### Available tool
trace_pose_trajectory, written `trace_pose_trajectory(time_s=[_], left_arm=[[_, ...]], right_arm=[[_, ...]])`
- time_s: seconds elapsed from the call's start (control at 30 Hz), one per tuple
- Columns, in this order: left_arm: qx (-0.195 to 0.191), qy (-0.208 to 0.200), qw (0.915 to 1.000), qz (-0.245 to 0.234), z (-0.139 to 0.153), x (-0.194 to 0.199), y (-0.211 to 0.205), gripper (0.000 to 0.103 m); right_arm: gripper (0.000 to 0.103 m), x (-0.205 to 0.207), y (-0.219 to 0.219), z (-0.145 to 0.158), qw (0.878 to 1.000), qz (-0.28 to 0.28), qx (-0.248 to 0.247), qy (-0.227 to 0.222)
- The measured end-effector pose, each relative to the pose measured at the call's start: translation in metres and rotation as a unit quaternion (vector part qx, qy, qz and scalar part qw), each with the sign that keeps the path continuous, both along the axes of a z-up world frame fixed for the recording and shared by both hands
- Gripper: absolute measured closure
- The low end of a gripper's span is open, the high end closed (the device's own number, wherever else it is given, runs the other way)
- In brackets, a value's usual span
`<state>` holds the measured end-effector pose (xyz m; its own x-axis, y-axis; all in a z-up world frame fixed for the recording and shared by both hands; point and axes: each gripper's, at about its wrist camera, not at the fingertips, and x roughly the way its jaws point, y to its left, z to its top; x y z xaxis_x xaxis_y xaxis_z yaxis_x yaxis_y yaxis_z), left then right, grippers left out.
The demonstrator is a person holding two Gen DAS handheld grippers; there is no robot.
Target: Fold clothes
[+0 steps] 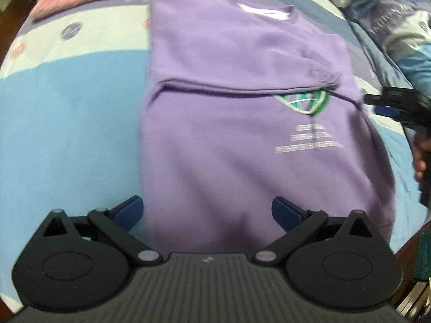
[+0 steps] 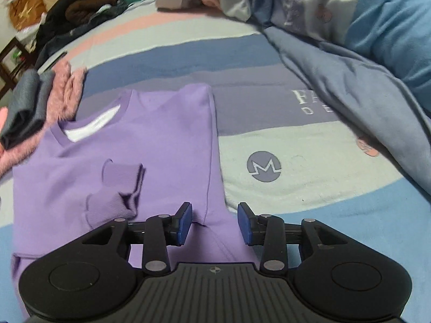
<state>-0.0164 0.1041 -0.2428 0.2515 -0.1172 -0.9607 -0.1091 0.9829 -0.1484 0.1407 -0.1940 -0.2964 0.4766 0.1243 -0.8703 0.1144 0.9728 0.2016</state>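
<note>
A purple sweatshirt (image 1: 242, 107) lies flat on the bed with its sleeves folded across the body, neckline at the far end. Its ribbed cuffs (image 2: 121, 177) rest on the chest, and a green logo with white print (image 1: 304, 102) shows under one sleeve. My left gripper (image 1: 207, 211) hovers over the hem end, jaws wide open with nothing in them. My right gripper (image 2: 215, 223) is open above the sweatshirt (image 2: 134, 148) at its right side edge, and the cloth lies below the pads, not pinched. In the left wrist view the right gripper (image 1: 377, 105) shows at the sweatshirt's right edge, held by a hand (image 1: 419, 161).
The striped bedsheet (image 2: 296, 161) spreads all around. A pink fluffy garment (image 2: 62, 94) and a folded grey item (image 2: 24, 107) lie just beyond the neckline. A crumpled blue duvet (image 2: 363, 80) rises on the right. A pile of dark clothes (image 2: 80, 8) sits far back.
</note>
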Motion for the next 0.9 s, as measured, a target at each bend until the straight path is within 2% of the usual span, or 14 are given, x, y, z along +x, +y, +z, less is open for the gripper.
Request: trace_pose_trajectory(time_s=[0.07, 0.1, 0.13, 0.17, 0.2, 0.3, 0.43, 0.57, 0.6, 0.63, 0.7, 0.77, 0.83, 0.9], left_arm=[[0.000, -0.005, 1.0000, -0.004, 0.002, 0.006, -0.012, 0.001], [-0.002, -0.006, 1.0000, -0.004, 0.003, 0.008, -0.016, 0.001], [-0.002, -0.006, 1.0000, -0.005, 0.002, 0.010, -0.021, 0.001], [-0.002, -0.007, 1.0000, -0.006, 0.002, 0.012, -0.025, 0.001], [-0.002, -0.008, 0.9999, -0.009, 0.002, 0.013, -0.029, 0.001], [0.001, -0.009, 0.9998, -0.015, 0.000, 0.013, -0.042, 0.001], [0.002, 0.001, 1.0000, -0.007, -0.003, 0.007, -0.048, 0.001], [0.005, 0.006, 1.0000, 0.001, -0.002, 0.002, -0.051, 0.001], [0.008, 0.009, 0.9999, 0.002, -0.003, 0.001, -0.051, 0.001], [0.010, 0.011, 0.9999, 0.005, -0.004, 0.000, -0.051, 0.001], [0.012, 0.014, 0.9998, 0.012, -0.006, 0.000, -0.052, 0.001], [0.013, 0.015, 0.9996, 0.018, -0.007, -0.002, -0.053, 0.001], [0.015, 0.015, 0.9996, 0.021, -0.006, -0.004, -0.056, 0.001], [0.017, 0.014, 0.9996, 0.020, -0.003, -0.006, -0.059, 0.001]], right_arm=[[0.067, 0.005, -0.006, -0.010, 0.999, -0.008, 0.035, 0.013], [0.077, 0.008, -0.010, -0.015, 0.998, -0.015, 0.052, 0.020], [0.083, 0.010, -0.012, -0.018, 0.998, -0.014, 0.056, 0.029], [0.088, 0.011, -0.012, -0.017, 0.998, -0.006, 0.049, 0.031], [0.098, 0.011, -0.012, -0.014, 0.999, 0.001, 0.039, 0.029], [0.099, 0.007, -0.021, 0.004, 1.000, -0.001, 0.012, 0.011], [0.103, 0.007, -0.047, -0.015, 0.997, -0.040, -0.006, 0.060], [0.102, -0.003, -0.055, 0.001, 0.999, -0.038, 0.016, 0.029], [0.095, -0.006, -0.056, 0.006, 0.999, -0.036, 0.023, 0.020], [0.093, -0.009, -0.058, 0.010, 0.999, -0.035, 0.030, 0.011], [0.088, -0.010, -0.045, 0.020, 0.999, -0.001, 0.046, -0.008], [0.086, -0.008, -0.018, 0.029, 0.996, 0.057, 0.055, -0.037], [0.082, -0.006, 0.014, 0.036, 0.988, 0.124, 0.054, -0.069], [0.080, -0.002, 0.051, 0.037, 0.974, 0.200, 0.041, -0.097]])
